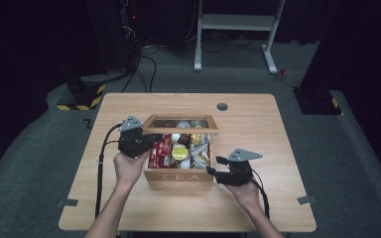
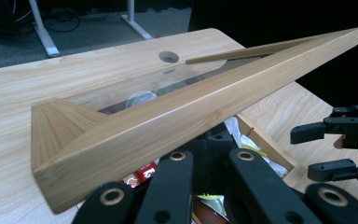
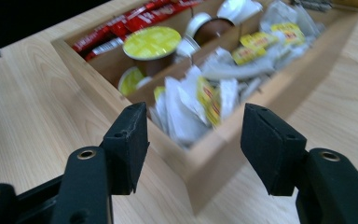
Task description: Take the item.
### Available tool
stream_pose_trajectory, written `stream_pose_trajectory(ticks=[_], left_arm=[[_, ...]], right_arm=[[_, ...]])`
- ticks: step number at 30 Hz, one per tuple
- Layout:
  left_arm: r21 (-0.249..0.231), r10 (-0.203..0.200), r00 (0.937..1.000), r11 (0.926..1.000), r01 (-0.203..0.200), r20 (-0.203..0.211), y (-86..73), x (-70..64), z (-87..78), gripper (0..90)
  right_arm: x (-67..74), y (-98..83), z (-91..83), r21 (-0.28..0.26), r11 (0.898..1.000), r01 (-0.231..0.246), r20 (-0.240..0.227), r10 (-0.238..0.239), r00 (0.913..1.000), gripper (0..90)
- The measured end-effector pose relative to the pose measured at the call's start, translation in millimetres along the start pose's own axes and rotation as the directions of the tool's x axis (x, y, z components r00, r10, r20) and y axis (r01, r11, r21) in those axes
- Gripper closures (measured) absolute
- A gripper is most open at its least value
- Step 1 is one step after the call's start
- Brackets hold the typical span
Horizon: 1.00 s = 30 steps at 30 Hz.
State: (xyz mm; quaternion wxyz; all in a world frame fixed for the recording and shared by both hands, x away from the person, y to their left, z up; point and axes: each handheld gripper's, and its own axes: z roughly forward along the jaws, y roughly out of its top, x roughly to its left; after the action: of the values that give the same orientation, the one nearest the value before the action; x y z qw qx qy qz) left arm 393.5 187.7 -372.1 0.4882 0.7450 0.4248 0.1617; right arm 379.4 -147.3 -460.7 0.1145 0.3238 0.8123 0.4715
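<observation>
Table (image 1: 129,203) in the high view carries a tea box (image 1: 178,174); the left gripper (image 1: 151,142) props its lid (image 1: 180,130) up, the right gripper (image 1: 213,166) just beside the box's right front corner.

Left gripper view: jaws pressed together under the lid's (image 2: 168,122) frame.

Right gripper view: jaws spread, empty, astride the box corner (image 3: 205,158) without touching.
</observation>
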Motion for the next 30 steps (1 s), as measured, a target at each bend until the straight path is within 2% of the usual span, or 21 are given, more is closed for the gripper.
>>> stream_pose_trajectory(ticks=[15, 18, 20, 30], left_arm=[[-0.02, -0.011, 0.9999, 0.9997, 0.011, 0.013, 9.9, 4.9, 1.1, 90.0], [-0.02, -0.002, 0.9999, 0.9998, 0.003, 0.014, 12.0, 6.0, 1.3, 90.0], [-0.029, -0.012, 0.9997, 0.9995, 0.013, 0.021, 12.4, 7.5, 1.8, 90.0], [-0.028, -0.012, 0.9997, 0.9995, 0.013, 0.022, 14.9, 9.2, 2.2, 90.0]], right_arm=[[17.6, 29.3, 30.3, -0.005, 0.999, 0.048, -0.026, -0.048, 0.9985, 34.1], [17.9, 32.5, 34.2, -0.003, 0.999, 0.039, -0.029, -0.04, 0.9988, 32.6], [20.7, 37.1, 42.6, 0.019, 0.999, 0.031, -0.029, -0.03, 0.9991, 31.6], [29.1, 46.3, 61.4, 0.038, 0.998, 0.047, -0.032, -0.046, 0.9984, 29.8]])
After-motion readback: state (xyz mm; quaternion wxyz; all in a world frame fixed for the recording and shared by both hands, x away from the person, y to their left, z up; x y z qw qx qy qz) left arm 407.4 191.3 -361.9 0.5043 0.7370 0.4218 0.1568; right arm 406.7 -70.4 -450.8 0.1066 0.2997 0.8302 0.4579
